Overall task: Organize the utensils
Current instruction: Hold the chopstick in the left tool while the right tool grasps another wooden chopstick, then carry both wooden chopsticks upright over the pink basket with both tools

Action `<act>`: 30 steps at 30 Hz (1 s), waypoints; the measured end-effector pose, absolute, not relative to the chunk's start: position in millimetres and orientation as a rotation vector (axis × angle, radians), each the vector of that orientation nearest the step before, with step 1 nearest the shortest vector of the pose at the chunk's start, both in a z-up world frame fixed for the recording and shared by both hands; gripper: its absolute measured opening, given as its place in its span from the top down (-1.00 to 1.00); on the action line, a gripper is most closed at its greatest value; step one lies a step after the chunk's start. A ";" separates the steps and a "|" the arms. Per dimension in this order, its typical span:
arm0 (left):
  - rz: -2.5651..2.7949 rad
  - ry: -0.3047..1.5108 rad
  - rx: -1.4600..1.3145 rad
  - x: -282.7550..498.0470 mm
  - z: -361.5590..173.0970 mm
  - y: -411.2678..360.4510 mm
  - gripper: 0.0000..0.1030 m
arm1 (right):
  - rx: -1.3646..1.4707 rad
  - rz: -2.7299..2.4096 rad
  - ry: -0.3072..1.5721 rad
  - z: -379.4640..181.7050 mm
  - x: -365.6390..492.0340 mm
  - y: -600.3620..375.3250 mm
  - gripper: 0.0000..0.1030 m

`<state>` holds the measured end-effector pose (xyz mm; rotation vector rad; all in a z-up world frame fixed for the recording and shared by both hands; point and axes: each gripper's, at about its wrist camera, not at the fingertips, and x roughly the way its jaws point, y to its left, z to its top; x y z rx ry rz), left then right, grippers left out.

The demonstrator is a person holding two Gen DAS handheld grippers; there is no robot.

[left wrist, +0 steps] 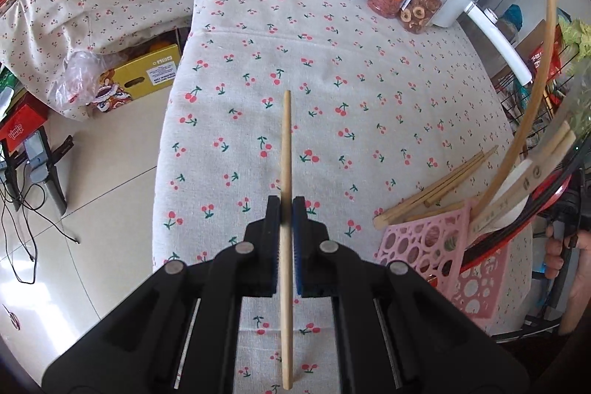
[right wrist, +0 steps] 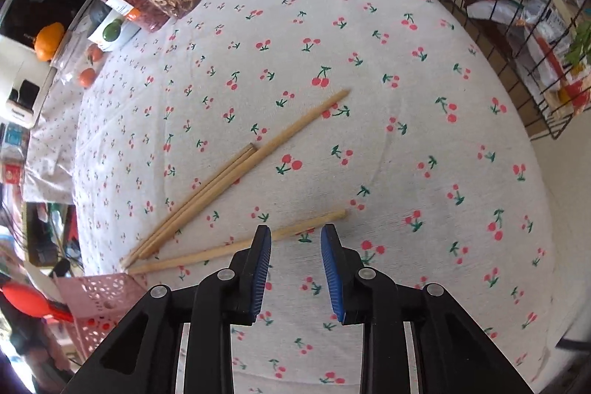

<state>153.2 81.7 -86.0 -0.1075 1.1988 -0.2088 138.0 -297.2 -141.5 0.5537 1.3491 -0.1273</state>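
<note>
Left wrist view: left claw (left wrist: 286, 205) steeply downward, clenched on one chopstick (left wrist: 285, 150); right claw (right wrist: 295, 235) released.

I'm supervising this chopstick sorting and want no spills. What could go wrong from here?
1. The left gripper pinches one chopstick partway along, with long ends either side; it might pivot or slip on the way to the pink basket.
2. The right gripper stands open above a loose chopstick lying crosswise; closing off-centre may roll it.
3. Three more chopsticks lie by the table edge and could be knocked off.
</note>
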 end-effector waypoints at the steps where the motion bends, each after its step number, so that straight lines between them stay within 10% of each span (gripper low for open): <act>1: -0.208 1.195 -0.132 150.0 -84.8 84.1 0.86 | 0.610 -0.158 1.349 -145.8 137.5 -294.1 0.44; 12: -0.242 1.143 -0.251 151.2 -69.5 102.6 0.86 | 0.823 -0.622 1.236 -146.8 153.0 -289.9 0.84; 30: -0.206 0.963 -0.206 133.5 -31.5 116.2 0.86 | 0.671 -0.372 0.938 -78.3 152.4 -329.9 0.97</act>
